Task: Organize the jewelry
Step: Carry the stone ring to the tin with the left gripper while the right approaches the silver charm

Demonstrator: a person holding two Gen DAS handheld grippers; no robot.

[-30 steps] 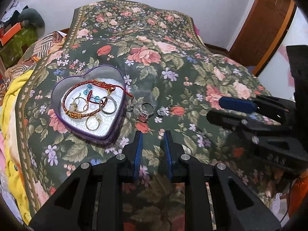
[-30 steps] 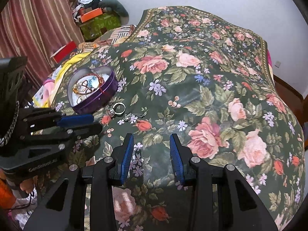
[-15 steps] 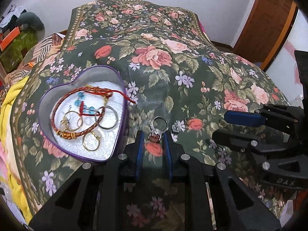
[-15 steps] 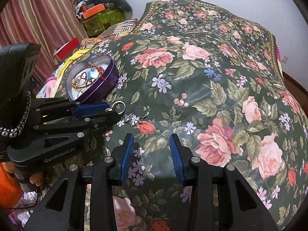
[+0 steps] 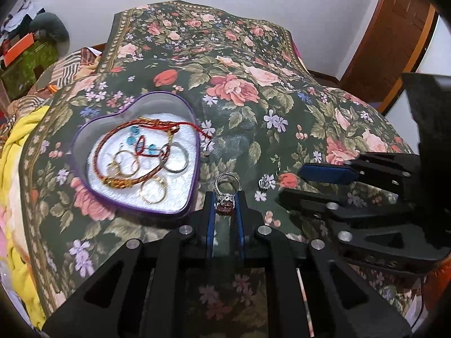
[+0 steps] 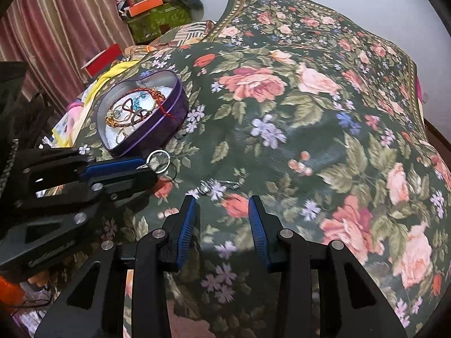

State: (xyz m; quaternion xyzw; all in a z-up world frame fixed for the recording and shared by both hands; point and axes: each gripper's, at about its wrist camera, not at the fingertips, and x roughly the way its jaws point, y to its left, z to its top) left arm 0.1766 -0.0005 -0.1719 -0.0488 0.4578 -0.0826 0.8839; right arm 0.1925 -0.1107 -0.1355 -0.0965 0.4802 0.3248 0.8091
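A purple heart-shaped tin (image 5: 84, 129) (image 6: 169, 112) sits on the floral bedspread and holds red cord bracelets, gold hoops and silver rings. My left gripper (image 5: 224, 205) (image 6: 149, 166) is shut on a silver ring with a red stone (image 5: 225, 194) (image 6: 159, 160), just right of the tin's near edge. A second small silver ring (image 5: 265, 181) (image 6: 207, 188) lies on the spread between the grippers. My right gripper (image 6: 221, 214) (image 5: 293, 180) is open and empty, just short of that ring.
The floral bedspread (image 6: 310, 112) covers the bed. A yellow blanket (image 5: 17, 155) lies at the left edge. Boxes and clothes (image 6: 152, 8) are piled by the curtain. A wooden door (image 5: 389, 28) stands at the far right.
My left gripper has moved forward to the red-stone ring and closed on it. The right gripper has moved a little toward the second ring, still open.
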